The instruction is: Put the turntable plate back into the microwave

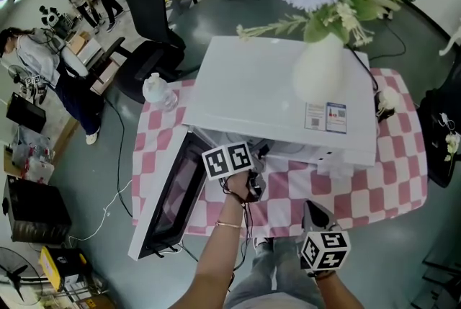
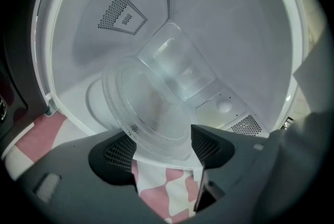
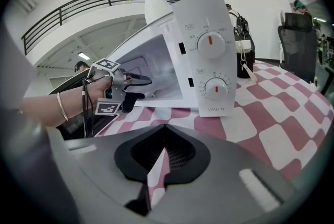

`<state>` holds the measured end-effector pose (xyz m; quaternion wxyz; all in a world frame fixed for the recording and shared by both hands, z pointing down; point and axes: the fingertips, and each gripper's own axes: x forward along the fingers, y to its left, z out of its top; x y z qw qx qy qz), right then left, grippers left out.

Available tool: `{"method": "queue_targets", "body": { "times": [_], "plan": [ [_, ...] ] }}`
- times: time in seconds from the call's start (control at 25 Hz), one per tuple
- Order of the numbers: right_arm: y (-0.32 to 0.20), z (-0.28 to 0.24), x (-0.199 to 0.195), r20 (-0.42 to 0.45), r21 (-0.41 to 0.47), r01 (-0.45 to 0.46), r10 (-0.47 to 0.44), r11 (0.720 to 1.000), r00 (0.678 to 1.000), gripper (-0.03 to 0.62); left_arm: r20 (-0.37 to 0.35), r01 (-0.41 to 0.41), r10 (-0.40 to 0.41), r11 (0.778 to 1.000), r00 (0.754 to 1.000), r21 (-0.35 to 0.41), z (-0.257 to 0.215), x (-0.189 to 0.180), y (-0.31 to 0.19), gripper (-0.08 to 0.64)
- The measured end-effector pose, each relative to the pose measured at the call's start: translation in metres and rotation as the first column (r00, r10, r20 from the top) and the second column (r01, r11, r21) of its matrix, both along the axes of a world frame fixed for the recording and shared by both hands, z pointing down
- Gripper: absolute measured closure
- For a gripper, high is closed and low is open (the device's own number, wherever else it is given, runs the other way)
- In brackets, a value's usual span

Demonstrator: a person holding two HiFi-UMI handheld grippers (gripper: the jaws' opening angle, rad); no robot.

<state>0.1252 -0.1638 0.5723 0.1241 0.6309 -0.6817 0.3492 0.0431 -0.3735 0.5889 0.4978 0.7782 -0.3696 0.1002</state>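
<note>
The left tool (image 2: 166, 147) gaped astride the near rim of the clear round glass turntable plate (image 2: 148, 108), which lay ahead in the white microwave (image 2: 250, 35). The right tool (image 3: 162, 157), jaws together, waited farther off.

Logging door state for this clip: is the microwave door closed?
No, in the head view the door stands swung wide open at the front of the microwave.

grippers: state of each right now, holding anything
Left gripper: open, jaws either side of the turntable plate, not clamped.
Right gripper: shut, empty.
</note>
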Motion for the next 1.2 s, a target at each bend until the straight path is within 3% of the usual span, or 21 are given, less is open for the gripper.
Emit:
{"method": "queue_targets", "body": {
  "times": [0.72, 1.2],
  "plan": [
    [0.009, 0.0, -0.007, -0.001, -0.004, 0.008, -0.008, 1.0, 1.0, 0.583, 0.071, -0.117, 0.117, 0.993, 0.991, -0.016, 0.002, 0.004, 0.026, 0.206],
    [0.013, 0.001, -0.013, -0.005, -0.001, 0.027, -0.027, 1.0, 1.0, 0.583, 0.054, -0.093, 0.094, 0.995, 0.994, -0.022, 0.008, -0.001, 0.033, 0.206]
  ]
}}
